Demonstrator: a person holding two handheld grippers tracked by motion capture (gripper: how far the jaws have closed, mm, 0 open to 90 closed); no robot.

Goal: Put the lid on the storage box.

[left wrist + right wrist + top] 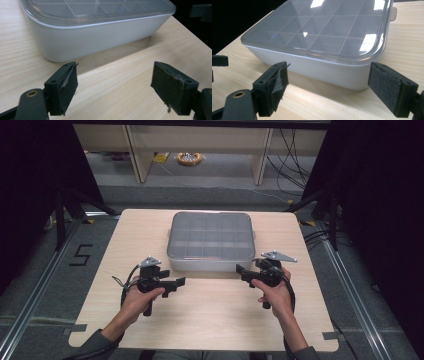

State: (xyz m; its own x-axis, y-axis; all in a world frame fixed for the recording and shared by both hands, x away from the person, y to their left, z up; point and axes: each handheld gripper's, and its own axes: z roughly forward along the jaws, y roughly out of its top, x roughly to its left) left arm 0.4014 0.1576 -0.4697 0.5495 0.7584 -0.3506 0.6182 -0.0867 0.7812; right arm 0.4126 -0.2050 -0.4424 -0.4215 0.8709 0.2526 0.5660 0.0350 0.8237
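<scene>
Your left gripper [176, 284]: jaws released, nothing between them. Your right gripper [243, 270]: jaws spread wide, likewise empty. Both sit just before the near wall of the lidded compartment box [210, 241], which rests toward the table's [210, 320] far edge, centred.

A glossy clear plastic lid [322, 27] tops the smooth white plastic box [312, 68] (table [210, 315]: matt pale wood).
</scene>
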